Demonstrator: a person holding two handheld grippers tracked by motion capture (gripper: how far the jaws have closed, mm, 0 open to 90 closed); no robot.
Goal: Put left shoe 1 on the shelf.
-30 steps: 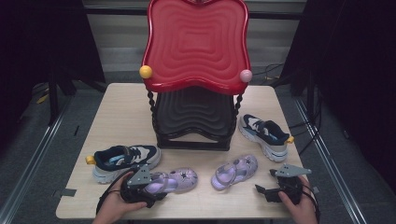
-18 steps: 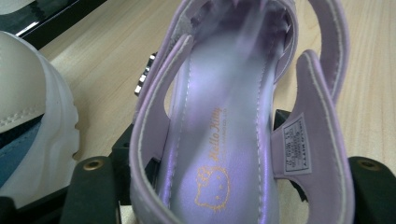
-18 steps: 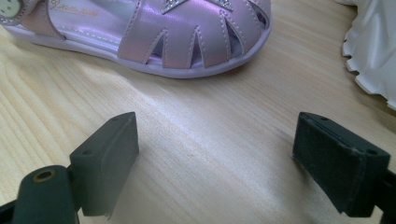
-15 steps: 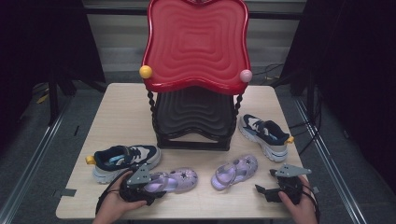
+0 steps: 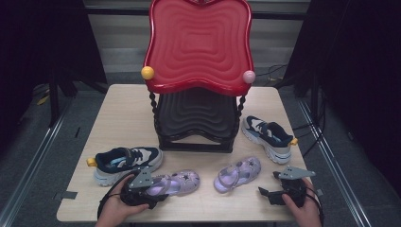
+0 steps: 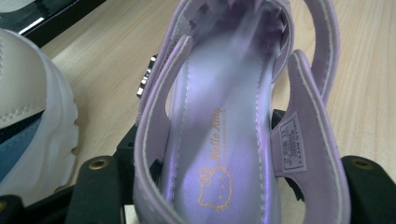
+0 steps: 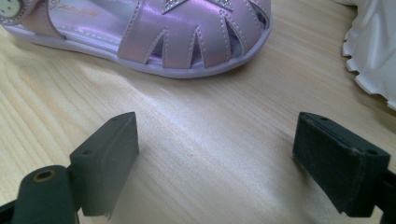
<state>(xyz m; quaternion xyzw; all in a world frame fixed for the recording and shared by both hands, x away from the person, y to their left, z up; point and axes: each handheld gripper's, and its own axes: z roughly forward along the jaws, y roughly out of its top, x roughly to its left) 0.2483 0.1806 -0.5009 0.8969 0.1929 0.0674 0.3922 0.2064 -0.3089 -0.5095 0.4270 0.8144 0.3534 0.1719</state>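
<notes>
Purple sandal (image 6: 233, 140) heel sits between left tool (image 5: 142, 191) jaws.

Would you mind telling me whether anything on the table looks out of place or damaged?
Nothing looks damaged; the pairs are just split: one sneaker left, the other sneaker right, and the purple sandals apart.

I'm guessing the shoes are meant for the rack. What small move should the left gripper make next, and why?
Probably close, then lift. The left gripper has its jaws either side of the heel of the left purple sandal, which lies on the table beside the left sneaker. Whether the jaws already pinch it is unclear. The right gripper is open over bare wood.
</notes>
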